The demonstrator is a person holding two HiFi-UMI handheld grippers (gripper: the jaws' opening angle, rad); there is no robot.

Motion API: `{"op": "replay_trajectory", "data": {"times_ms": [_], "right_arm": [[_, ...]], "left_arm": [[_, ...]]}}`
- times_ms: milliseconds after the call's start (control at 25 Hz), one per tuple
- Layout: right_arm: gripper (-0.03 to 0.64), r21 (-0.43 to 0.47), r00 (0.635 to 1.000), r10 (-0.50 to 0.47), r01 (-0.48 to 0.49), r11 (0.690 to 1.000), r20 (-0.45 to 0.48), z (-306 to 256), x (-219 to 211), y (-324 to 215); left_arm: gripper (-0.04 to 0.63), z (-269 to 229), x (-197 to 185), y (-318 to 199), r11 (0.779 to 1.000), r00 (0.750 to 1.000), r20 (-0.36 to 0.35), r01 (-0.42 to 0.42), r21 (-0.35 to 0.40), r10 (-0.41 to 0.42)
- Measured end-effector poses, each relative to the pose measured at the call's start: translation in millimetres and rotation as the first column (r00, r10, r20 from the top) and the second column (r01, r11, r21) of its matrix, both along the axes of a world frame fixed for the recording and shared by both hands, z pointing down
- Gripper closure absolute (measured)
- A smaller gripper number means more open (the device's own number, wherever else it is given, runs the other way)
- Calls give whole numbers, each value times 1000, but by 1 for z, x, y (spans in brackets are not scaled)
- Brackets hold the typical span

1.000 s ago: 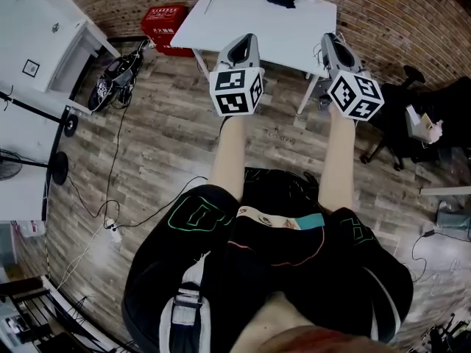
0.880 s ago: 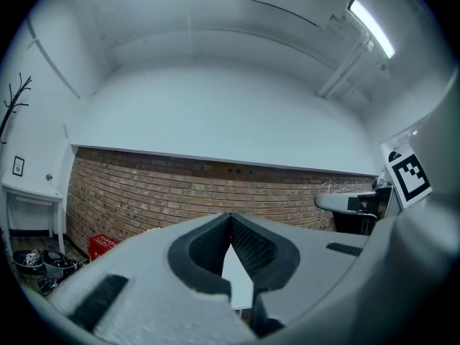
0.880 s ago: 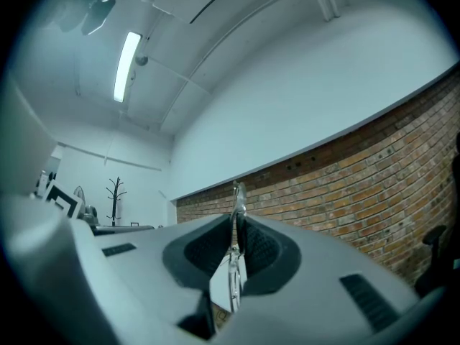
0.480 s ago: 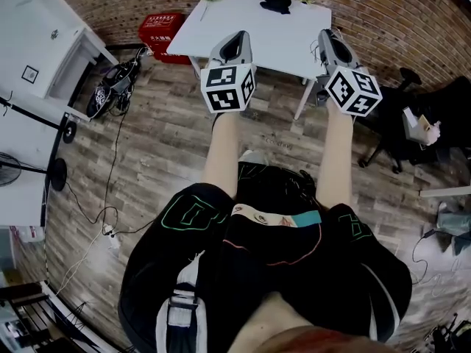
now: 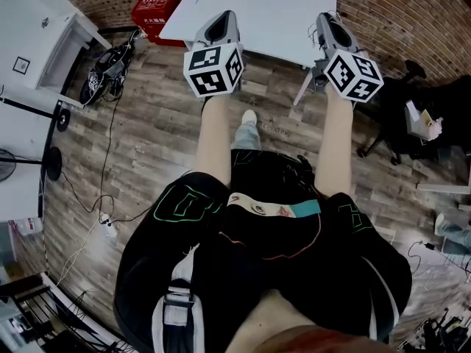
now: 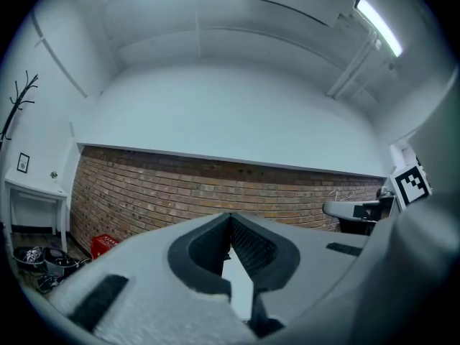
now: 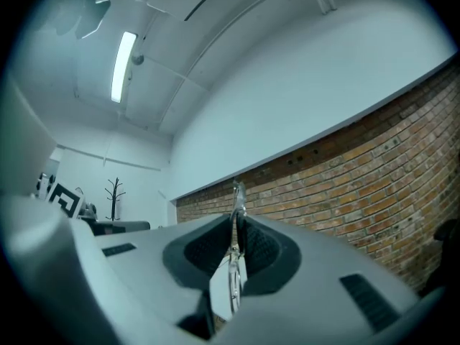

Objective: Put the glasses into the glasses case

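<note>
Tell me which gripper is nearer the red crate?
Left. The left gripper hangs just right of the red crate; the right gripper is farther right, across the white table.

Red crate (image 5: 156, 9) — brick wall (image 5: 397, 20) behind

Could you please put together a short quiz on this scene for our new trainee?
1. What is clamped between the jaws of the right gripper?
A) the glasses
B) a spoon
C) nothing
2. True or false: the left gripper has something held between its jaws.
3. Fill in the blank: the wall behind the white table is made of ____.

Key: 1 A; 2 false, its jaw tips meet with nothing between them; 3 brick.
</note>
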State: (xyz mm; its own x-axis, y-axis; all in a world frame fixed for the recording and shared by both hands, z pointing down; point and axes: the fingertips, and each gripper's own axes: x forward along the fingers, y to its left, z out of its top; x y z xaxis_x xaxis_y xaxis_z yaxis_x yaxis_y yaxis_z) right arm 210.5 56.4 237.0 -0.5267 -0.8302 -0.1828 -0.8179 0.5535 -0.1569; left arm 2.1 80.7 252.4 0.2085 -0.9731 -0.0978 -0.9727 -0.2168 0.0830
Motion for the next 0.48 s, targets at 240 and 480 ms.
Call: {"op": "replay_trajectory", "data": {"times_ms": [240,480], "right_arm": [[581,-38,1000,9,-9,999,-1,18,-8,-39],[581,-94,1000,-1,-1,996,-19,45,-30,-89]], "left_arm": [[597,22,-1,-41,999,1000,9,-25,-43,25],[597,46,-19,-88,996,998,-55,-37,-78,33]]}}
